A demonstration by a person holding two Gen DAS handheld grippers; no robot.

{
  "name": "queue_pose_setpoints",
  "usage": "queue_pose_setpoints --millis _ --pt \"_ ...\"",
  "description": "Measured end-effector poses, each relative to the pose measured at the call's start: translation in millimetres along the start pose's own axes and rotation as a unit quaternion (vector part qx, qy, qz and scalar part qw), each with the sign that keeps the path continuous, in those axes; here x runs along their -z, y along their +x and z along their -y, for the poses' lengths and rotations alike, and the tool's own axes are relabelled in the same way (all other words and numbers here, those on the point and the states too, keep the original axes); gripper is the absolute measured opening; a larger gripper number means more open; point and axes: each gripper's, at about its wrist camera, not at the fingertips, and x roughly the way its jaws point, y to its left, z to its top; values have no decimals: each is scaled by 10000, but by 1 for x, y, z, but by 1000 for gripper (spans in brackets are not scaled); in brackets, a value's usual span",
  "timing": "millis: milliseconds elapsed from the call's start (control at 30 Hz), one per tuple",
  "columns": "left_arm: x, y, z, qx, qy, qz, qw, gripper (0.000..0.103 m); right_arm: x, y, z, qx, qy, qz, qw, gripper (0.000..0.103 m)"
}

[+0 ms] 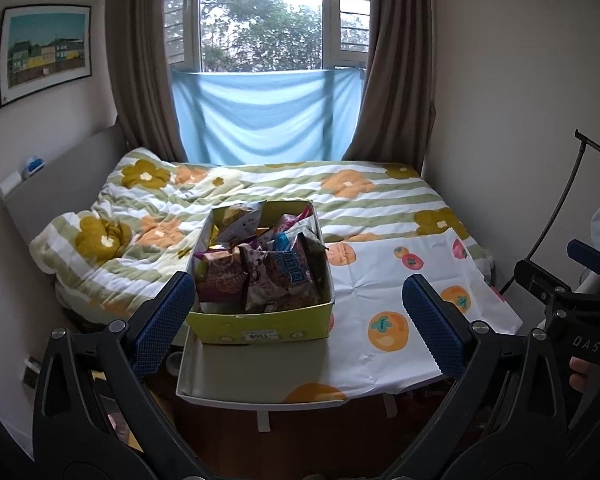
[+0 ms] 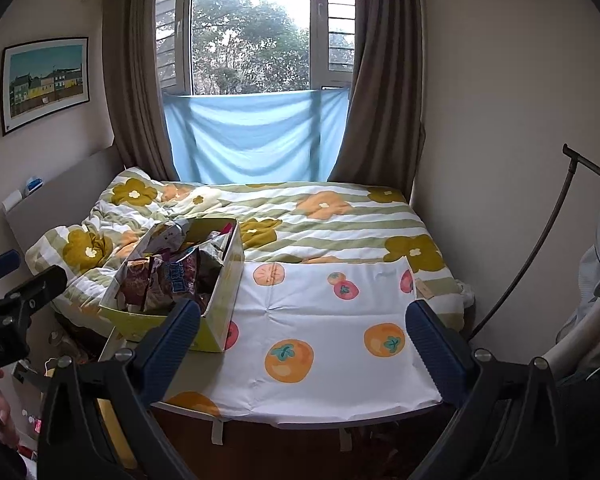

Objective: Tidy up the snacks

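Left wrist, snack box [image 1: 260, 320], tongs [image 1: 300, 324] spread

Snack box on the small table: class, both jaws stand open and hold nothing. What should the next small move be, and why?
Probably ease the left gripper forward and down onto the topmost purple snack packet. The yellow-green box is heaped full and sits right ahead of it, while the fruit-print cloth beside the box offers space for sorting.

Snack packets [image 1: 260, 268] in box [image 1: 260, 326]; box on table's [image 1: 256, 380] left end; bed [image 1: 380, 196] behind.
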Motion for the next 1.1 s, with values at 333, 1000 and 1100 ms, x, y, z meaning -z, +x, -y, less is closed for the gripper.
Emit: queue_pose_setpoints --millis 333,1000,1100 --pt "1 2 0 8 61 -9 10000 103 0 0 3 48 33 20 10000 102" --pt "2 4 0 122 65 -15 9999 103 -6 1 6 63 56 39 10000 102" --pt "2 5 0 71 89 -27 9999 103 -6 1 6 66 52 48 10000 102"
